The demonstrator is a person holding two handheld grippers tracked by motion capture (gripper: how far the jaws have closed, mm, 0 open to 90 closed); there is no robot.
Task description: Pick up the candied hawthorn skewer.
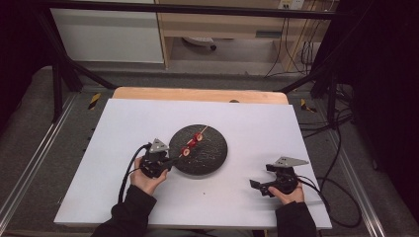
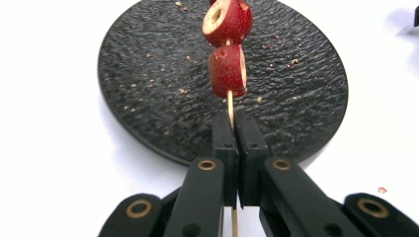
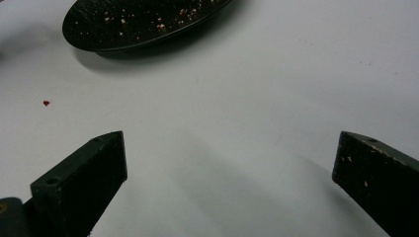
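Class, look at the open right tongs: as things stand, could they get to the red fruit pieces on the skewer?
Probably yes: the right tongs stand open, with bare white table between them and the fruit pieces above the black plate.

A thin wooden skewer (image 2: pixel 230 106) is clamped between the closed black jaws of the left claw (image 2: pixel 236 129). Two red fruit pieces (image 2: pixel 227 47) are threaded on it above a dark, crumb-flecked round plate (image 2: pixel 148 94), which is set on a white table (image 2: pixel 54 138).
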